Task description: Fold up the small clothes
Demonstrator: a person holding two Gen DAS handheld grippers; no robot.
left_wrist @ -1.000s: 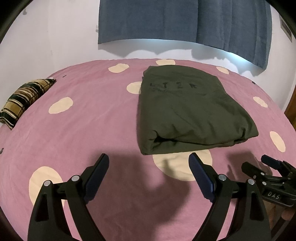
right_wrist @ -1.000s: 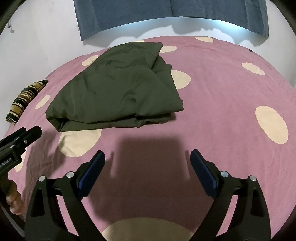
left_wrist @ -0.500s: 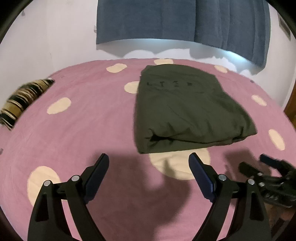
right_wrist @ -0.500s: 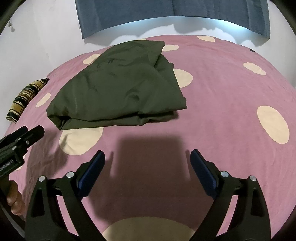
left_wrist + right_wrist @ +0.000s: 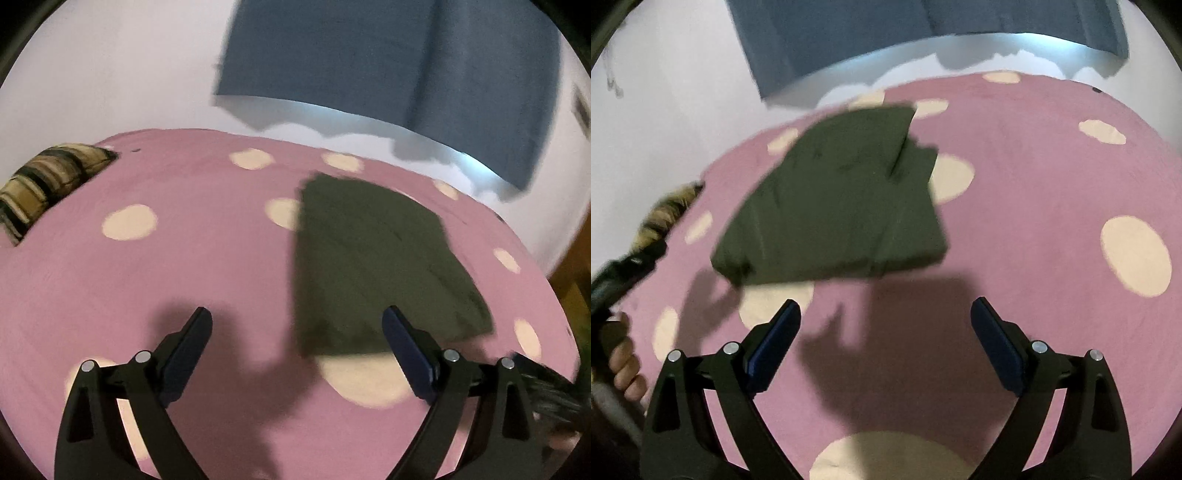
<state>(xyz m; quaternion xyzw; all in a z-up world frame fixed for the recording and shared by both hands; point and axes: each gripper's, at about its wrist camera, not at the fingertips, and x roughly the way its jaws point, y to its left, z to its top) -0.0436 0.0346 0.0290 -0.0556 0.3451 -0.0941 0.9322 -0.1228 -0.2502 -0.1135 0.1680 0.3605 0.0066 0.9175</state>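
Observation:
A dark olive garment (image 5: pixel 373 258) lies folded into a flat rectangle on the pink bedsheet with cream dots (image 5: pixel 177 266). It also shows in the right wrist view (image 5: pixel 842 199), ahead and to the left. My left gripper (image 5: pixel 297 325) is open and empty, just short of the garment's near left corner. My right gripper (image 5: pixel 886 314) is open and empty, just short of the garment's near edge. Both views are blurred by motion.
A striped yellow-and-black pillow (image 5: pixel 44 184) lies at the bed's far left. A blue cloth (image 5: pixel 388 66) hangs on the white wall behind the bed. The other gripper and the hand holding it (image 5: pixel 624 288) show at the left edge of the right wrist view.
Both cameras have swung: the garment has shifted right in the left view and towards the centre in the right view. The jaws stay open, and the garment lies as before.

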